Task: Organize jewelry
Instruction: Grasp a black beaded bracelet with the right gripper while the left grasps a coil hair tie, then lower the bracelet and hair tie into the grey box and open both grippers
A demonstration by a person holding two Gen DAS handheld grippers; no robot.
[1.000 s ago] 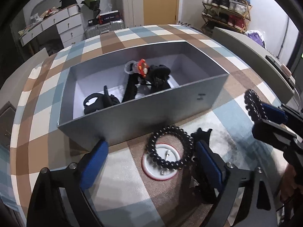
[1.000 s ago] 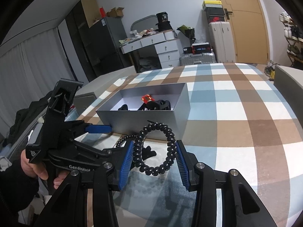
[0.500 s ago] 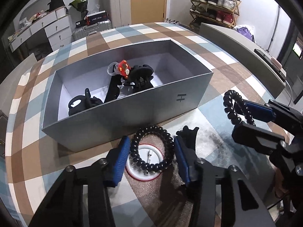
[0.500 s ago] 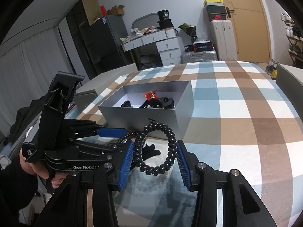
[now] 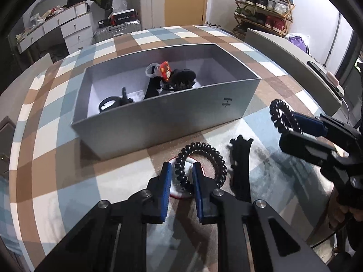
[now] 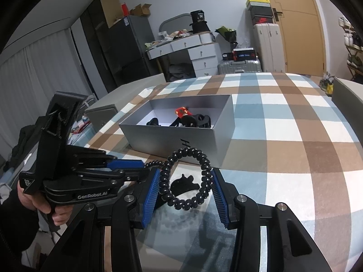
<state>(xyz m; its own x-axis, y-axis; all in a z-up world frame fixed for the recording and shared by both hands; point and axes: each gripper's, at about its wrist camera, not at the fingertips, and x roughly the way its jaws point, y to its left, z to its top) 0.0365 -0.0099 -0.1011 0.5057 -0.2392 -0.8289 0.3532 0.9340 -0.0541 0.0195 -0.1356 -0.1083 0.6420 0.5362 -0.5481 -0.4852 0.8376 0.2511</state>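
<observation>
A grey open box (image 5: 172, 115) on the checked tablecloth holds black hair clips and a red ornament (image 5: 165, 71); it also shows in the right wrist view (image 6: 172, 139). My left gripper (image 5: 181, 176) is shut on the left side of a black spiral hair tie (image 5: 211, 151) that lies over a small white disc with a red rim (image 5: 181, 192). My right gripper (image 6: 185, 189) is shut on a second black spiral hair tie (image 6: 202, 174), held above the table; it also shows in the left wrist view (image 5: 281, 115).
A black hair clip (image 5: 240, 158) lies on the cloth between the two grippers, also in the right wrist view (image 6: 183, 182). Grey chair backs stand at the table's right (image 5: 292, 52) and far left edges.
My left gripper has closed from wide open onto the left side of the hair tie on the disc. My right gripper has held its hair tie and lifted slightly.
</observation>
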